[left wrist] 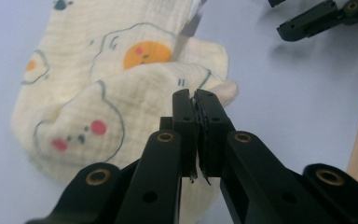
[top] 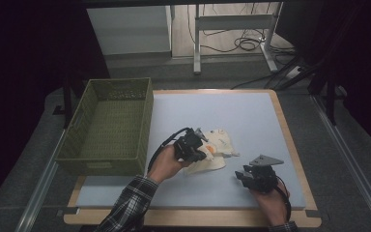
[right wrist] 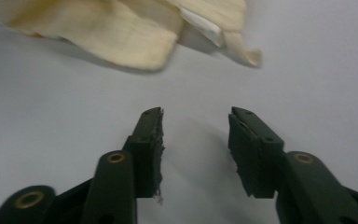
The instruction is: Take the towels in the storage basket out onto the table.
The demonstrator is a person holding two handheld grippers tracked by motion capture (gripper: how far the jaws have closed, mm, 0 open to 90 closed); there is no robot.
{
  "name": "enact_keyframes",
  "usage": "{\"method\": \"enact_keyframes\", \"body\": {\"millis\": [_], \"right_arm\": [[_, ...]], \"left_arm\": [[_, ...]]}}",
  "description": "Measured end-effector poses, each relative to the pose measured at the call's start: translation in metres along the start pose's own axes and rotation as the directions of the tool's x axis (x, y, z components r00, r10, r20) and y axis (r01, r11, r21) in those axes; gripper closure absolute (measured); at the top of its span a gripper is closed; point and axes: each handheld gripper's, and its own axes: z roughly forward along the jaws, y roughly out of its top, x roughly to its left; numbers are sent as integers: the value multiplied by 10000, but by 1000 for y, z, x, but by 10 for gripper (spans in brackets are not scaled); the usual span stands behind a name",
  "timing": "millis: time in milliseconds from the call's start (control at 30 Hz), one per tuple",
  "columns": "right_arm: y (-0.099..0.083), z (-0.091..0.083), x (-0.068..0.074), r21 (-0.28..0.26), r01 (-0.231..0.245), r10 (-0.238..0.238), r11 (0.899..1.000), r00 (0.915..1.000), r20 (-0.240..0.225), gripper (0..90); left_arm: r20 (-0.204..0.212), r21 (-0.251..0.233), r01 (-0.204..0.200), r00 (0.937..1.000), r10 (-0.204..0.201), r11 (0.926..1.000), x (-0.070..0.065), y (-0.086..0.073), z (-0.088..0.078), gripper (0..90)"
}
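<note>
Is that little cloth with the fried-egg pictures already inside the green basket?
No, the cloth lies on the table mat, beside the green basket.

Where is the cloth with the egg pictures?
In the high view, the cloth lies mid-table on the blue mat, right of the green basket, under the left gripper.

Crinkled matt cotton cloth (left wrist: 121, 93); woven plastic basket (top: 107, 126)

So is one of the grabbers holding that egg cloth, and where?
Yes. The left gripper is shut on the cream egg-print cloth, pinching a folded edge at its right side. The right gripper holds nothing, jaws apart over the table.
</note>
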Motion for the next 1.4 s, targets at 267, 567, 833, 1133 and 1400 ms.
{"method": "enact_keyframes", "body": {"millis": [267,567,833,1133,1400], "right_arm": [[22,7,-2,-200,89,-110,9998,9939,-1100,677],[41,35,8,122,592,-570,9982,9896,-1320,599],[45,51,21,554,1241,-1180,9907,9877,-1027,850],[28,16,6,197,688,-660,9974,9907,-1191,854],[2,-4,-3,437,492,-436,9978,9917,-1208,826]], "left_arm": [[-508,-100,348,9981,-353,9993,9,-20,-19,873],[-890,-129,605,9941,-614,9981,14,-35,-29,871],[-1009,-267,830,9912,-853,9962,15,-46,-31,870],[-1133,-180,862,9897,-877,9961,12,-51,-29,866],[-1172,48,1162,9865,-1148,9932,13,-59,-23,736]]}}
